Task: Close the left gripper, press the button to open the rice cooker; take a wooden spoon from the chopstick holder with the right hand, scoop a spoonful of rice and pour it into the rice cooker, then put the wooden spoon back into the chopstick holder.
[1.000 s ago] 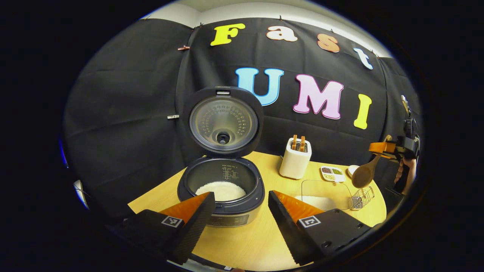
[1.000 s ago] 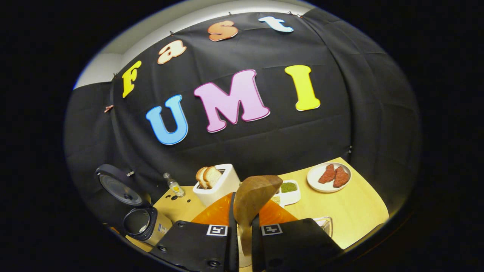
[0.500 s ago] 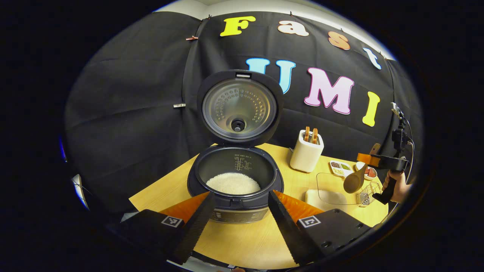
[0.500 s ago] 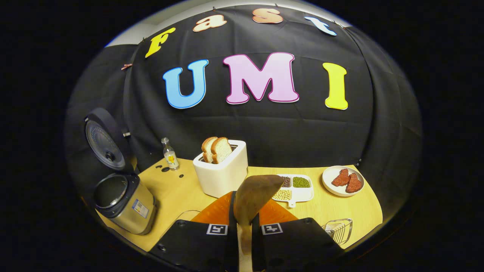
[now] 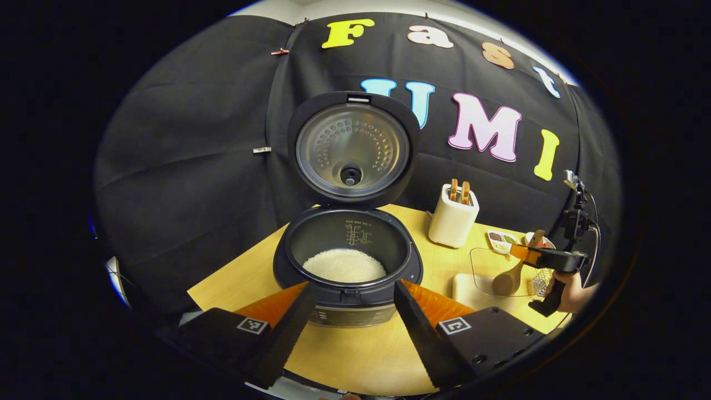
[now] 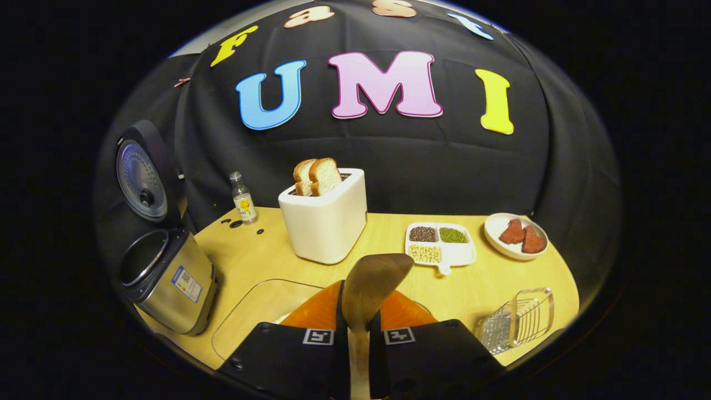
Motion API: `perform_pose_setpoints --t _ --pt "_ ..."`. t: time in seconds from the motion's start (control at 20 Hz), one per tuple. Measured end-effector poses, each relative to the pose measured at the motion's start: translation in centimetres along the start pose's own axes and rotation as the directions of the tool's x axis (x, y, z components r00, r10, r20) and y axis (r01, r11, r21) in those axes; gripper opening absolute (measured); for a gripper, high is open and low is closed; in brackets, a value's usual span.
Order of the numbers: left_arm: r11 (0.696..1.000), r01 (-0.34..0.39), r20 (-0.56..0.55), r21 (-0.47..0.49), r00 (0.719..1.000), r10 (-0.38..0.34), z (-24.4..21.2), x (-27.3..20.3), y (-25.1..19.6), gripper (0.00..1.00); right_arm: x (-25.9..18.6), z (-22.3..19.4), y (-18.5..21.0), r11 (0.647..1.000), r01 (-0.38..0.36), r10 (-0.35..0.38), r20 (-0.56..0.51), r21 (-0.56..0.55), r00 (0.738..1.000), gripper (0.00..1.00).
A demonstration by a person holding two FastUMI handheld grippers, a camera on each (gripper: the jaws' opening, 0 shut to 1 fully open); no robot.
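The rice cooker [image 5: 347,278] stands open with its lid [image 5: 353,150] upright and white rice [image 5: 344,265] in the pot. My left gripper [image 5: 354,290] is open just in front of it, one finger on each side of the front panel, holding nothing. My right gripper [image 6: 358,325] is shut on the handle of the wooden spoon [image 6: 375,280], whose bowl points forward and down. In the left gripper view the right gripper [image 5: 525,254] holds the spoon [image 5: 504,282] low over the clear rice container [image 5: 489,272]. The wire chopstick holder [image 6: 519,322] stands to the right.
A white toaster [image 6: 325,219] with bread slices stands mid-table, a small bottle [image 6: 243,200] to its left. A divided dish of beans [image 6: 439,244] and a plate of meat [image 6: 516,236] sit at the back right. The cooker [image 6: 161,278] is on the left edge. A hand [image 5: 572,291] holds the right gripper.
The right gripper has come down with the spoon, from well above the table to just over the clear container. The left gripper has moved closer to the cooker's front.
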State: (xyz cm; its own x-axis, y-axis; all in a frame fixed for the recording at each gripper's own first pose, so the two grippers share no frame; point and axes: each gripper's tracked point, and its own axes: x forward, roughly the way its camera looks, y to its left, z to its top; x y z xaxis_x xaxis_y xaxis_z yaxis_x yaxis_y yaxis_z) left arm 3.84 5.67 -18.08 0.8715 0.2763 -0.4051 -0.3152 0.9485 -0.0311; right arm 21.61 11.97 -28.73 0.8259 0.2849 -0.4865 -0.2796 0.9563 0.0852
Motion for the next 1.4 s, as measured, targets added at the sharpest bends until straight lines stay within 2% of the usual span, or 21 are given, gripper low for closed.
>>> perform_pose_setpoints --t 0.2,0.3,0.4,0.65,0.85,1.05,1.25,1.4 --pt "1.000 -0.005 -0.002 -0.014 1.000 0.005 -0.3 -0.1 0.4 0.96 -0.2 -1.1 3.9 0.994 -0.074 0.079 -0.056 0.087 0.995 0.18" --pt "1.000 -0.008 -0.003 -0.022 1.000 0.008 -0.6 -0.3 0.6 0.96 -0.5 -1.4 5.5 0.992 -0.098 0.104 -0.072 0.083 0.992 0.18" --pt "1.000 -0.010 0.001 -0.027 1.000 0.010 -0.6 -0.5 0.7 0.96 -0.9 -1.8 6.6 0.988 -0.114 0.123 -0.089 0.103 0.988 0.18" --pt "0.999 -0.017 0.012 -0.035 1.000 0.017 -0.6 -1.2 1.1 0.96 -1.2 -2.0 7.3 0.957 -0.110 0.153 -0.146 0.269 0.977 0.18" --pt "0.999 -0.015 0.020 -0.037 1.000 0.016 -0.4 -1.8 1.5 0.96 -1.2 -0.6 7.1 0.890 -0.097 0.176 -0.140 0.446 0.975 0.18" --pt "0.999 -0.017 0.030 -0.033 0.999 0.018 -0.3 -2.3 1.9 0.96 -1.8 0.3 5.7 0.842 -0.071 0.165 -0.129 0.535 0.978 0.18" --pt "0.999 -0.011 0.045 -0.037 0.999 0.013 0.1 -2.8 1.9 0.96 -3.2 1.3 3.4 0.779 -0.027 0.123 -0.111 0.626 0.986 0.18" --pt "0.999 -0.003 0.055 -0.034 0.999 0.005 0.3 -3.3 1.8 0.96 -4.0 2.0 1.5 0.713 0.006 0.090 -0.099 0.701 0.991 0.18"
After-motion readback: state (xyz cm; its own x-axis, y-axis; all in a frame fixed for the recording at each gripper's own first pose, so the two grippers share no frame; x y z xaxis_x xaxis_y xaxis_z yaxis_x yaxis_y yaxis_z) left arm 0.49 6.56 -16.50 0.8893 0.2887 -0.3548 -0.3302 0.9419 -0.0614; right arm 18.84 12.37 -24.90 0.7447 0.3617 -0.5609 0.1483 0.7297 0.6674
